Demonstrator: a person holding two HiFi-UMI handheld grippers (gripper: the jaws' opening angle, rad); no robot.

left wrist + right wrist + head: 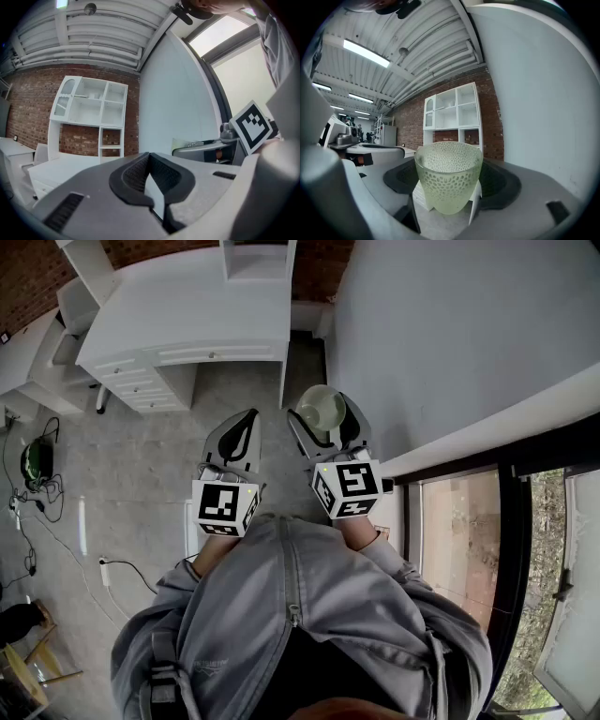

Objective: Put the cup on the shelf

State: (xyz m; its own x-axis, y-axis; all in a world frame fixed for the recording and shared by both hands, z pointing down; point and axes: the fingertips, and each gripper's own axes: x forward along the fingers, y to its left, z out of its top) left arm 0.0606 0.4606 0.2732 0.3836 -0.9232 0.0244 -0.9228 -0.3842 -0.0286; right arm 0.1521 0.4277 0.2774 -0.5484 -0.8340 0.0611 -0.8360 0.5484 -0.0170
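A pale green, see-through cup [449, 180] with a dimpled wall stands upright between the jaws of my right gripper [448, 197], which is shut on it, dark pads against both sides. From the head view the cup [322, 409] hangs above the grey floor, its mouth facing up, in the right gripper [323, 427]. My left gripper [236, 437] is level with it on the left, shut with nothing in it; its jaws [151, 180] meet at the tips. The white shelf unit [452, 112] stands ahead against a brick wall, its compartments [91, 105] open.
A white desk [178, 334] with drawers sits under the shelf unit, a short way ahead. A white wall [450, 334] runs close along my right side, with a window behind it. Cables and a green object [37, 460] lie on the floor at far left.
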